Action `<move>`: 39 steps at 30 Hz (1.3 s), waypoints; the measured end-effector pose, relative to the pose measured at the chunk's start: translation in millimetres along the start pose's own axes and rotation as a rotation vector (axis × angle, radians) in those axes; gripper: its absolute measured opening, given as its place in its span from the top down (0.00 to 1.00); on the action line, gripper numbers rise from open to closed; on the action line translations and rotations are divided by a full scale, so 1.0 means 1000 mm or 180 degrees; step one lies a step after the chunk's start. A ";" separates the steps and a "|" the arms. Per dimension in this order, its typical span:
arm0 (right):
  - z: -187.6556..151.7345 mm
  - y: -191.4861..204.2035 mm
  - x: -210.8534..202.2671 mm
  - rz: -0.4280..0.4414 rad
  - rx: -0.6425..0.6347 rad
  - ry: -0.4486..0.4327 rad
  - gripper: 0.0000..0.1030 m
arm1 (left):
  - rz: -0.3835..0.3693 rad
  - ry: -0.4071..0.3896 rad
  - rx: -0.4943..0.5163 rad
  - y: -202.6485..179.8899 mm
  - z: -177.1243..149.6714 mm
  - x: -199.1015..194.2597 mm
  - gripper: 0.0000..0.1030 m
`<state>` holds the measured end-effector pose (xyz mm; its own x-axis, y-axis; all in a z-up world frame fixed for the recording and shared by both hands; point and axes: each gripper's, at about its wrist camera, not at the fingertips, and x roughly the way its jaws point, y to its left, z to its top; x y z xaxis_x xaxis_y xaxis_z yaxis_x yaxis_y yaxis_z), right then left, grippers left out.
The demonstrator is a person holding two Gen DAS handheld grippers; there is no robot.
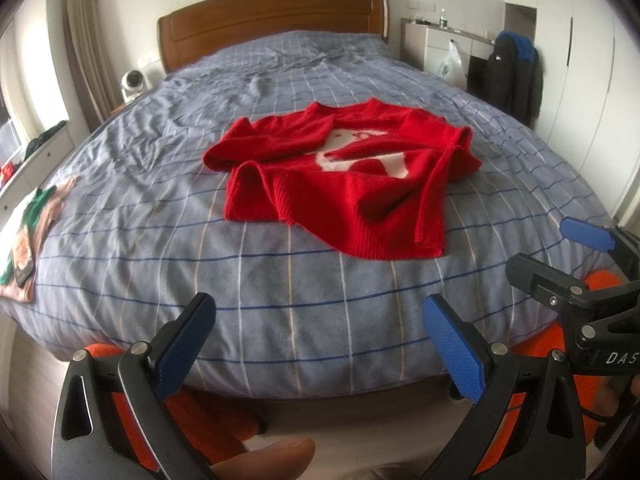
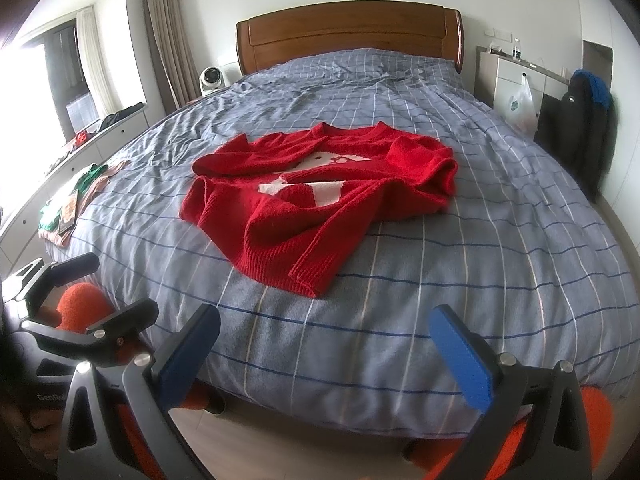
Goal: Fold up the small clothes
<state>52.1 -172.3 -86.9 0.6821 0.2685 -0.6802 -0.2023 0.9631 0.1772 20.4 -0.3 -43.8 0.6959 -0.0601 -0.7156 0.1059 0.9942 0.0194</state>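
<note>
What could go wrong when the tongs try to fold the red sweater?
The sweater lies rumpled, with a sleeve draped across its front, so the open left tongs or right tongs might pinch several layers together. The sheet beneath is loose and wrinkled, so they might also snag it.

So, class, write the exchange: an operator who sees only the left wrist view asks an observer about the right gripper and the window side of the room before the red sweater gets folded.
Operator: Is the right gripper holding anything?
Observer: No. The right gripper is open, and only the bed shows between its fingers, short of the red sweater.
Operator: What is along the left wall?
Observer: A bright window sits above a white drawer unit.
</note>
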 end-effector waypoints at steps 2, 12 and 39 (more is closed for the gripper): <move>0.000 -0.001 0.000 0.0003 0.0006 0.0012 0.00 | -0.0005 -0.0004 -0.0006 0.000 -0.001 0.000 0.00; 0.001 -0.001 0.001 -0.0007 0.0015 0.0009 0.00 | 0.0004 -0.0016 0.0001 0.002 -0.003 0.000 0.00; 0.001 0.000 -0.005 -0.0041 0.0021 -0.0049 0.00 | 0.0093 0.0067 -0.0191 0.020 0.000 0.007 0.00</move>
<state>49.0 -174.0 -82.9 0.6952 0.2563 -0.6715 -0.1890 0.9666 0.1733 27.3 19.0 -48.7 0.6829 -0.0298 -0.7299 0.0425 0.9991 -0.0010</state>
